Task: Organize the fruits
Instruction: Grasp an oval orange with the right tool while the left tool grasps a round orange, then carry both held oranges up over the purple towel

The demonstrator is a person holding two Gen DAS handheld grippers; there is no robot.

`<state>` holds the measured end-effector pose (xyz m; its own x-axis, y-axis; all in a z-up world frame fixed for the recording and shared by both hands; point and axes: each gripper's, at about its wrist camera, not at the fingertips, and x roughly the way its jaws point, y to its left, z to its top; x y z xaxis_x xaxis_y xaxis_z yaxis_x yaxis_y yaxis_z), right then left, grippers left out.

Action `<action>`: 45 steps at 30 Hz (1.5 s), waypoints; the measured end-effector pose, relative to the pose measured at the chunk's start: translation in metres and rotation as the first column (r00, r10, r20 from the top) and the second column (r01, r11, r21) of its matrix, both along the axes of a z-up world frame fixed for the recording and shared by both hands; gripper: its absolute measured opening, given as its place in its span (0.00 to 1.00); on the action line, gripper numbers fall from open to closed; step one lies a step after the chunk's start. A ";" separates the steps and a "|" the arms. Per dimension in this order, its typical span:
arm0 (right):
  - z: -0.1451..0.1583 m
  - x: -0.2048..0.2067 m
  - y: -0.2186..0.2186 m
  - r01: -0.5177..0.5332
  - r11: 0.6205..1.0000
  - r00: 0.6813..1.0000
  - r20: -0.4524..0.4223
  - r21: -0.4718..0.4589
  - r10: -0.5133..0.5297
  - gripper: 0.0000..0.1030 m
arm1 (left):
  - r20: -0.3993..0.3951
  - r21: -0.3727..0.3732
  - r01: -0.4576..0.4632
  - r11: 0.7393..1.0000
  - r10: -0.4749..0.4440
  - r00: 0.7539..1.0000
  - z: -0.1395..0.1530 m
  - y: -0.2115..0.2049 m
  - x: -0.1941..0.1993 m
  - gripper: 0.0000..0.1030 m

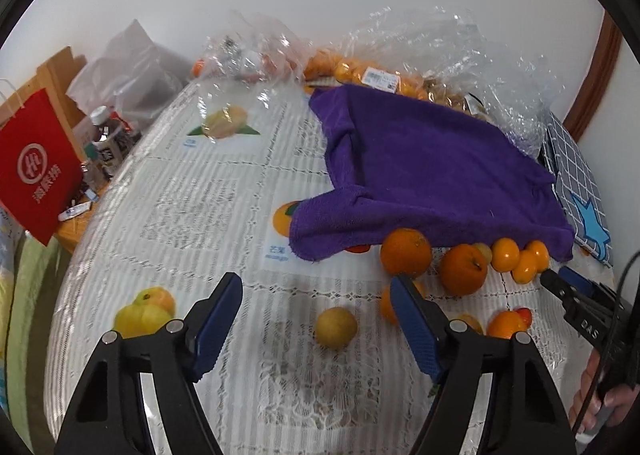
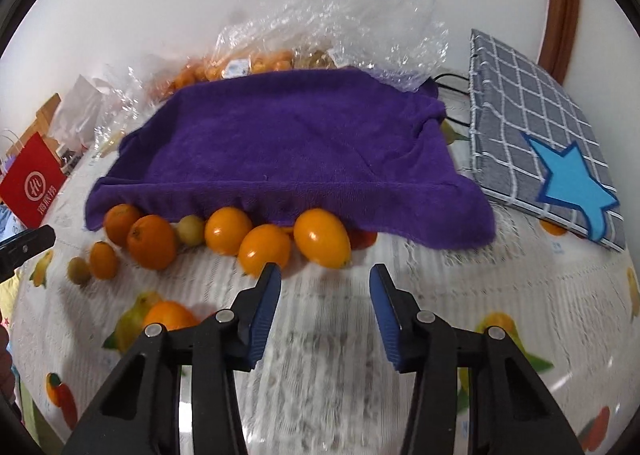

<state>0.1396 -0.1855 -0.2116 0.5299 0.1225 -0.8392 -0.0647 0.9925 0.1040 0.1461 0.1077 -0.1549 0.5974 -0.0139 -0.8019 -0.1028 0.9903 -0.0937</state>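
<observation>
A purple towel [image 1: 420, 175] drapes over a raised, hidden base on the table; it also shows in the right wrist view [image 2: 288, 151]. Loose oranges [image 1: 406, 251] and small orange fruits [image 2: 322, 237] lie along its near edge. A yellow round fruit [image 1: 336, 327] lies on the cloth between my left gripper's fingers, a little beyond the tips. My left gripper [image 1: 316, 295] is open and empty. My right gripper [image 2: 324, 283] is open and empty, just short of the small orange fruits; its tip shows in the left wrist view [image 1: 560, 283].
A lace tablecloth [image 1: 192, 215] with printed fruit pictures covers the table. Clear plastic bags of oranges [image 1: 360, 71] stand behind the towel. A grey checked notebook with a blue star [image 2: 544, 143] lies on the right. A red paper bag [image 1: 36, 167] and bottles stand at the left edge.
</observation>
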 end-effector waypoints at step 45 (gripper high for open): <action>0.022 0.001 -0.021 0.054 0.999 0.999 0.004 0.007 -0.054 0.31 | 0.002 -0.120 0.156 0.980 -0.157 0.988 0.022 -0.031 0.017 0.29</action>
<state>0.1409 -0.2068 -0.1900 0.5393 0.0994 -0.8362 -0.0118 0.9938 0.1106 0.1633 0.0768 -0.1324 0.5742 -0.2025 -0.7933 0.0513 0.9759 -0.2119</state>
